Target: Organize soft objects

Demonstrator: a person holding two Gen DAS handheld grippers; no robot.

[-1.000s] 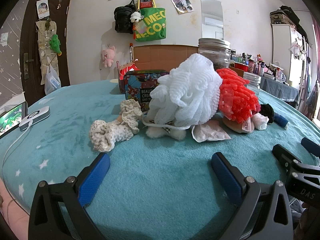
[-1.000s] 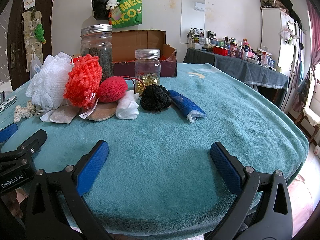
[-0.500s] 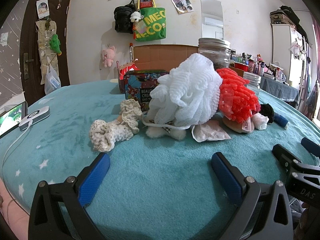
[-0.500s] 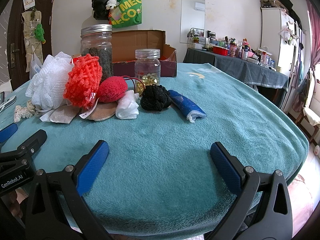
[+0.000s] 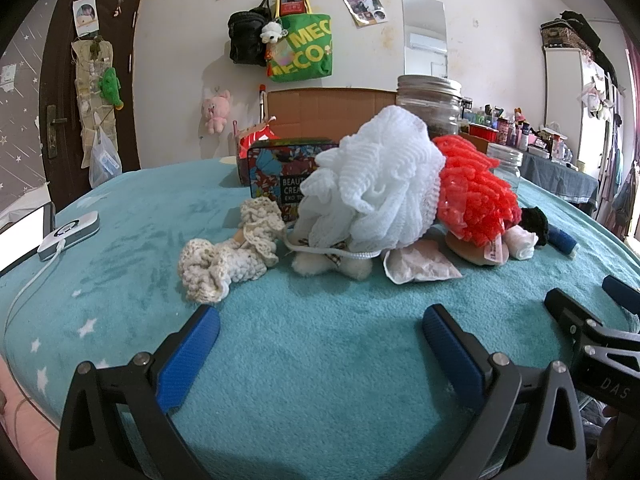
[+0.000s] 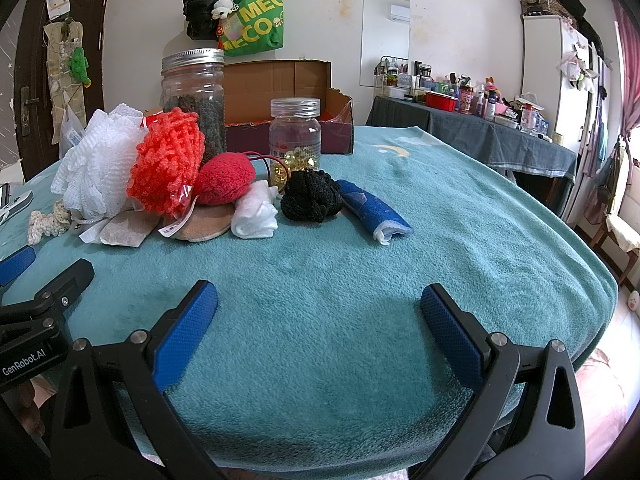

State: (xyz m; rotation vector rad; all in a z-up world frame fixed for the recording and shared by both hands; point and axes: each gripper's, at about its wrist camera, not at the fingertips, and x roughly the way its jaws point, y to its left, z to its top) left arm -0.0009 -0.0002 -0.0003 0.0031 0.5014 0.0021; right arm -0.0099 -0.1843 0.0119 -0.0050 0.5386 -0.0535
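A pile of soft things lies on the teal blanket (image 5: 320, 360). It holds a white mesh pouf (image 5: 376, 184), an orange-red pouf (image 5: 476, 196), a cream crochet piece (image 5: 224, 260), a red knit ball (image 6: 224, 178), a white cloth wad (image 6: 256, 210), a black knit wad (image 6: 312, 196) and a blue rolled cloth (image 6: 372, 212). My left gripper (image 5: 320, 328) is open and empty, short of the cream piece and white pouf. My right gripper (image 6: 318, 304) is open and empty, short of the black wad.
A patterned tin (image 5: 280, 172), a tall jar (image 6: 194, 100), a small jar (image 6: 295, 136) and an open cardboard box (image 6: 288, 92) stand behind the pile. A phone and cable (image 5: 68, 234) lie at the left. The blanket's edge (image 6: 600, 280) drops off at the right.
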